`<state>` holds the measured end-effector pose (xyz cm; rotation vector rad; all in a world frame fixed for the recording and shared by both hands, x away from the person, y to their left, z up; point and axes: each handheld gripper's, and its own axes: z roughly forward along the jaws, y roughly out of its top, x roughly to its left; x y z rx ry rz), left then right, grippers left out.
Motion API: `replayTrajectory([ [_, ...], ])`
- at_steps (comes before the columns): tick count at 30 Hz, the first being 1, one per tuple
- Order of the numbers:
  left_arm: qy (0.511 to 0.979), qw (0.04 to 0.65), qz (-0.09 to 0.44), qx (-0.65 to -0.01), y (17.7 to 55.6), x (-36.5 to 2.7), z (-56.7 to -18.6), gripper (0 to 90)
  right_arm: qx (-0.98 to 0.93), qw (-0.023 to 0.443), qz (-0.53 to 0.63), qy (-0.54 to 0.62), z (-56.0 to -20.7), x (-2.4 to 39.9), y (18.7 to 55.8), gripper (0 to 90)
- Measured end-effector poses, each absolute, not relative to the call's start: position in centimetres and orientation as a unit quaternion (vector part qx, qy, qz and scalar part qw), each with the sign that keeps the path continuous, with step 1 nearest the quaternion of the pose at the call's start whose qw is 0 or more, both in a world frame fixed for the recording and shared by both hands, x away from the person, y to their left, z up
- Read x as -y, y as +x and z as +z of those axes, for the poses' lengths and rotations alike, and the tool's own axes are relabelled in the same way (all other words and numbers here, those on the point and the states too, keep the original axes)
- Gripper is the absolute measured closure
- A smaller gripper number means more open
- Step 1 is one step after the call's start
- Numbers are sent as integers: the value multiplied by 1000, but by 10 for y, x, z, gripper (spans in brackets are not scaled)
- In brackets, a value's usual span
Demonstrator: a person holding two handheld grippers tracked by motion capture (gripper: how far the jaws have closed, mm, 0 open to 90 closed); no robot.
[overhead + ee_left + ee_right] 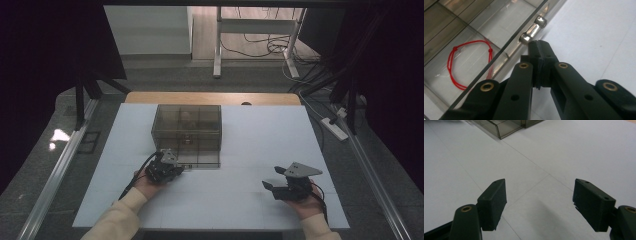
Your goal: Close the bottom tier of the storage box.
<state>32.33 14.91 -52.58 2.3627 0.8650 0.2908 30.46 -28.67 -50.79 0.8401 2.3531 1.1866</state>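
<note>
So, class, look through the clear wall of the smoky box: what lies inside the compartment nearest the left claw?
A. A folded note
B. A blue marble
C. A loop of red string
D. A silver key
C: in the left gripper view a loop of red string with small knots lies flat on the floor of the box, beside the shut left claw at the metal handle.

Left tongs [541,50] closed, tips just beside metal handle [533,29] of smoky clear box [474,30]; red cord loop [461,65] lying inside; white bench [599,37] alongside.
</note>
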Motion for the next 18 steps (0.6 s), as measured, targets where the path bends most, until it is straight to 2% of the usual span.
replayTrajectory([
  [18,885,302,120,-332,327,-152,-527,888,-837,188,418,299,-509,286,305,265],
])
